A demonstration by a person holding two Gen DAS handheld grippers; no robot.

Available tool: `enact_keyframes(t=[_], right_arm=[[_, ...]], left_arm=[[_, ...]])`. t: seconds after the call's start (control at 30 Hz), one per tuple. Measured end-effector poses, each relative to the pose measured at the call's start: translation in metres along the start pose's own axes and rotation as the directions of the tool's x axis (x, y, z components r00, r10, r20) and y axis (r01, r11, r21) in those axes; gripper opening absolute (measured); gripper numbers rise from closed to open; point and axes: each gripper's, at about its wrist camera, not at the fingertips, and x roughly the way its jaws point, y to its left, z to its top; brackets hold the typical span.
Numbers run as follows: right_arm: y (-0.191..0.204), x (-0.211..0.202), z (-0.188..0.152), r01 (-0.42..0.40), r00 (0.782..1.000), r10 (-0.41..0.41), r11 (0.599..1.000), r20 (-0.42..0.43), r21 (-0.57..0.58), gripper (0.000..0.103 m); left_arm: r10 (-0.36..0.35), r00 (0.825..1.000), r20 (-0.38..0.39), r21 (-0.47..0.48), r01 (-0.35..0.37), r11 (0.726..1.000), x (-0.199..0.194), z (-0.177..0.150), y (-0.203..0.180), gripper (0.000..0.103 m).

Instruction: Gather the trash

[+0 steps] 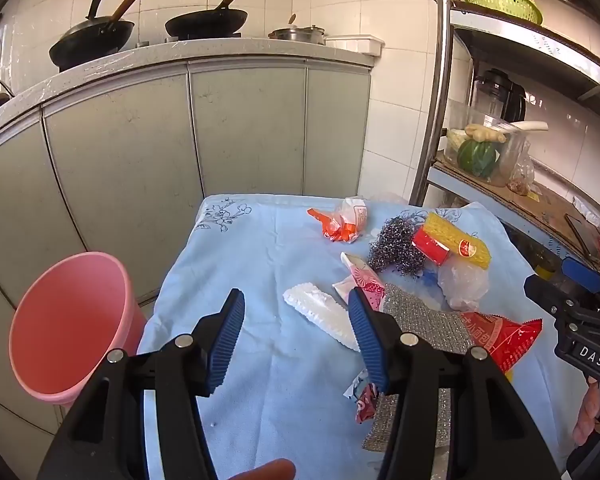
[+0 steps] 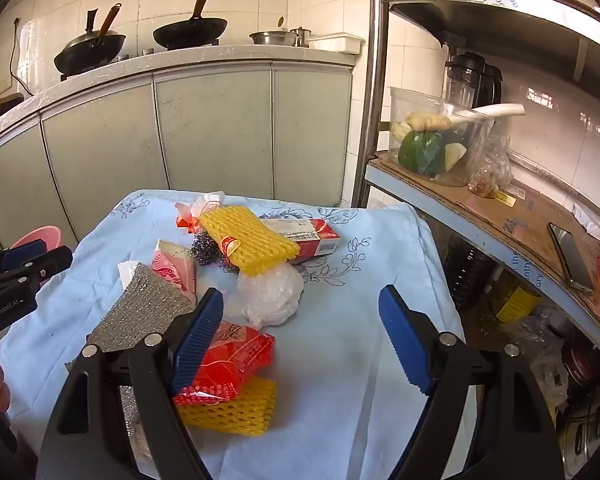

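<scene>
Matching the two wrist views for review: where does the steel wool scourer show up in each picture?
Left wrist: steel wool scourer right of centre, left of the yellow foam net.
Right wrist: scourer left of centre, partly hidden under that net.
Shared landmark: the yellow foam net.

We are in a home kitchen: black woks (image 1: 92, 38) and a steel pot (image 1: 298, 35) sit on a tiled-wall counter (image 1: 220, 50) beyond the tool, and a metal shelf (image 2: 496, 208) to its right holds vegetables (image 2: 422, 152) and a blender (image 2: 474, 78).
</scene>
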Motion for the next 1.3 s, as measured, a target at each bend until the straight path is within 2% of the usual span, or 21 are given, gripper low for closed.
enact_keyframes(t=[1.3], right_arm=[[0.005,-0.011,0.003,0.001,1.0,0.0,1.0,0.029,-0.021,0.08]], left_arm=[[-0.014,0.999,0.044,0.008,0.013,1.0,-0.02,0.003,-0.003,0.054]])
